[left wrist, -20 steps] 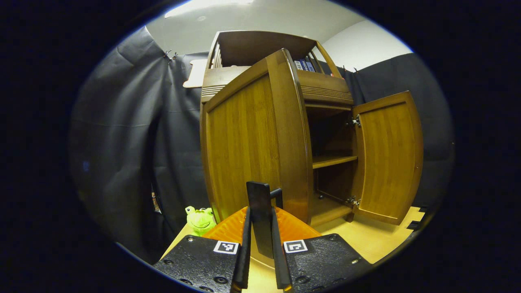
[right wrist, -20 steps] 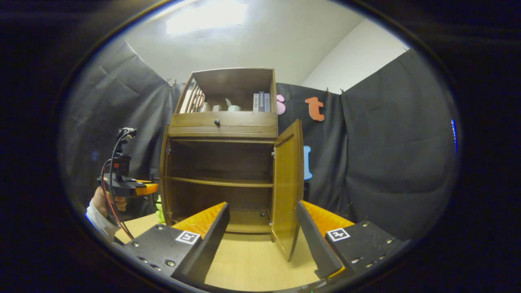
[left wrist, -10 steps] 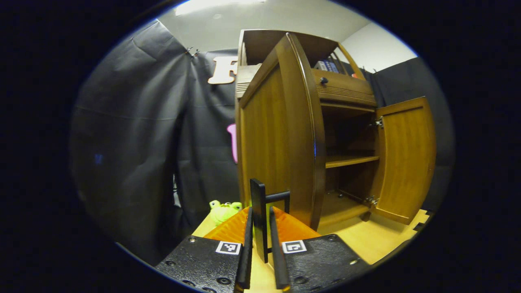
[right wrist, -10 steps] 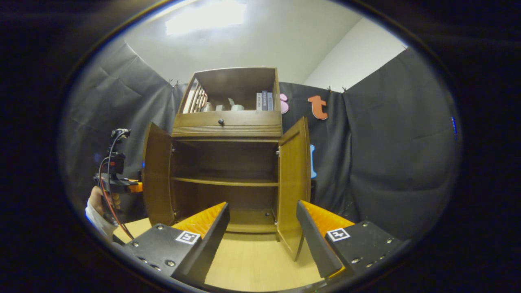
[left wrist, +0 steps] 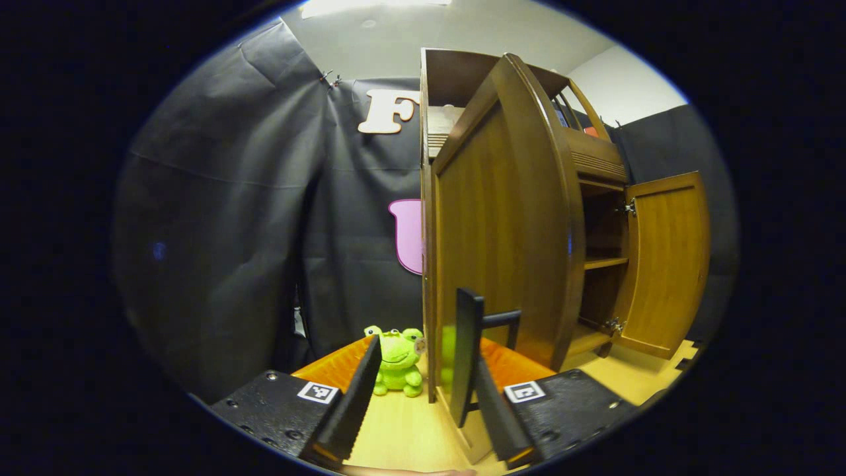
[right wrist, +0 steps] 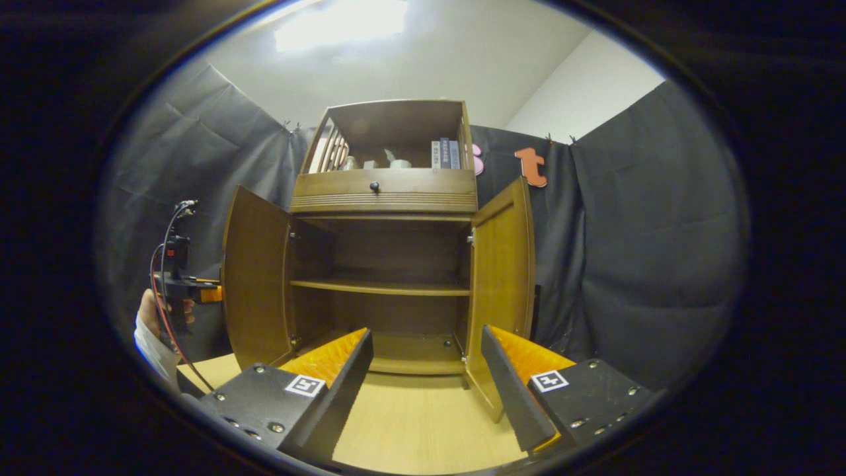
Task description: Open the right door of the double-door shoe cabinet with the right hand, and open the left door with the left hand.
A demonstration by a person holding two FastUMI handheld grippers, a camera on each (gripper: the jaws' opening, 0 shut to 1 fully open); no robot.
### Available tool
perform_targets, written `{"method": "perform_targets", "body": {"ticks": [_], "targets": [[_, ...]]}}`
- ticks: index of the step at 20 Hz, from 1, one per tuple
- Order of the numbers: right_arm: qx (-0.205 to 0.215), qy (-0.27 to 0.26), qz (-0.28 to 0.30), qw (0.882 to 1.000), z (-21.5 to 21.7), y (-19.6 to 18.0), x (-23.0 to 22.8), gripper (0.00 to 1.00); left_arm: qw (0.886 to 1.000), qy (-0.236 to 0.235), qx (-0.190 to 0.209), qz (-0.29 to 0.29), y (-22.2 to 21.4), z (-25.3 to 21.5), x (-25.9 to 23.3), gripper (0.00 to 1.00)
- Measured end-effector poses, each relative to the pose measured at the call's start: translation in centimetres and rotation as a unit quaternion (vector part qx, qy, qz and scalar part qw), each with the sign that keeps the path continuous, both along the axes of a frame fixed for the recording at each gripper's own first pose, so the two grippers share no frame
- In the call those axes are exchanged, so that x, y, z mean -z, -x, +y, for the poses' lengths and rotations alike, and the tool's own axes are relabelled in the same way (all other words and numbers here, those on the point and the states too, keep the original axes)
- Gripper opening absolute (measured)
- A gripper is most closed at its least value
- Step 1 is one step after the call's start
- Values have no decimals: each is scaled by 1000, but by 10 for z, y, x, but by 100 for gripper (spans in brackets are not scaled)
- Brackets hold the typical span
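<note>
The double-door shoe cabinet (right wrist: 386,264) stands on a light wooden table (right wrist: 410,430) against the booth's black cloth wall (right wrist: 634,251), with both lower doors swung out. In the right gripper view the left door (right wrist: 254,284) and the right door (right wrist: 505,277) stand wide on either side of the bare interior, where a single shelf (right wrist: 380,287) crosses at mid height. Above the doors sits a drawer with a small dark knob (right wrist: 375,187), and above that an open top compartment holding a few books (right wrist: 444,154) and small pale items too blurred to identify.

In the left gripper view the left door is seen nearly edge-on and close, its dark bar handle (left wrist: 468,354) standing upright between the fingers of the left gripper (left wrist: 423,396). The fingers are spread apart — the right-hand one lies just beside or against the handle, the left-hand one is clear of it, so the handle is not clamped. A green plush frog (left wrist: 396,362) sits on the table just left of the cabinet's near corner, beyond the left gripper's fingers.

The right gripper (right wrist: 426,383) hovers in front of the cabinet's middle, well apart from both doors, its fingers wide apart with nothing between them. At the far left of that view, a hand (right wrist: 153,316) holds the left gripper beside the left door — red and black cables (right wrist: 165,264) loop above it.
</note>
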State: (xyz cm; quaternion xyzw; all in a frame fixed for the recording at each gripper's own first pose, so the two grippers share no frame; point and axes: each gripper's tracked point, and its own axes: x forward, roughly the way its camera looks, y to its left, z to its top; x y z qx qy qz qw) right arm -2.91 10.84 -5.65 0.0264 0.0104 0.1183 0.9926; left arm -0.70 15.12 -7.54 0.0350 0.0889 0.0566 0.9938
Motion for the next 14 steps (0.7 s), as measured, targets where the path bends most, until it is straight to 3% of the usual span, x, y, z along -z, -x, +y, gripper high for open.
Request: {"method": "perform_targets", "body": {"ticks": [2,12,14], "targets": [[-2,5,0,1000,5,1,-1,100,1000,13,5,5,2,13,2,89],[-18,20,-19,999,20,19,-22,100,996,39,74,10,-1,42,3,89],[-20,26,-17,999,22,17,-20,100,997,40,72,12,1,38,3,89]]}}
